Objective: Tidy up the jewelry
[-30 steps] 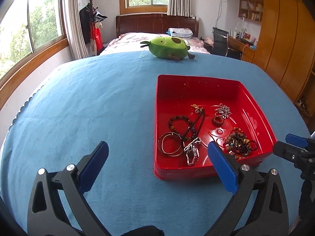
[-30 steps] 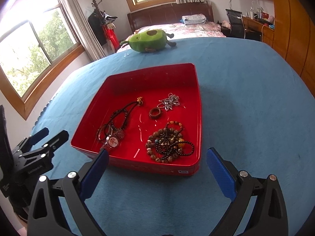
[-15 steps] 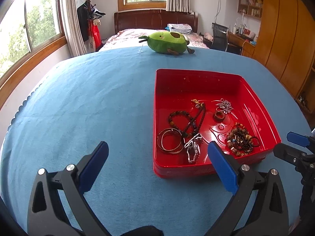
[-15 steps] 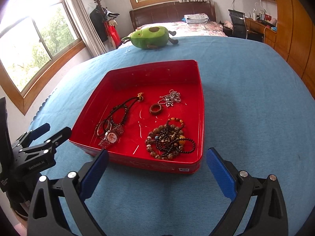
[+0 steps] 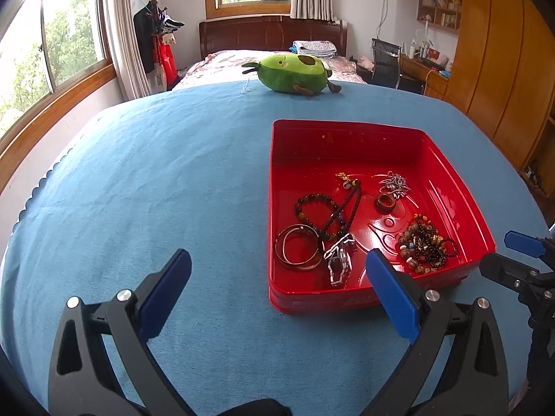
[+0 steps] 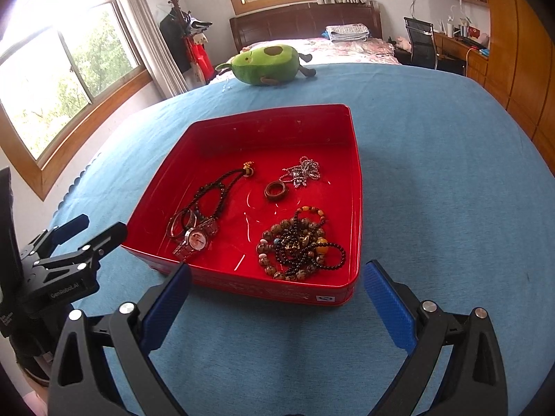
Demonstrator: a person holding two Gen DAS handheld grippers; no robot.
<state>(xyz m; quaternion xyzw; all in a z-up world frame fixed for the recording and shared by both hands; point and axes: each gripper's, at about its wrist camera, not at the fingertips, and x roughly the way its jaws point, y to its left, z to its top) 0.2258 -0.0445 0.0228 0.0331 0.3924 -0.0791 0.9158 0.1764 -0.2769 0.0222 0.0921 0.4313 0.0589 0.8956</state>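
While every visible piece of jewelry already lies in the red tray (image 6: 355, 187) on the desk (image 6: 433, 180), the left gripper (image 5: 277, 277) and right gripper (image 6: 275, 287) hover wide and empty, so little seems left.

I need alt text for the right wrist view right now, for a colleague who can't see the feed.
A red tray on a blue tablecloth holds a wristwatch, bangles, a dark cord necklace, a brown ring, a silver chain and a heap of beaded bracelets. The open right gripper hovers just short of its near edge, holding nothing.

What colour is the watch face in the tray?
Pinkish, on the silver-banded watch; shows best in the right wrist view.
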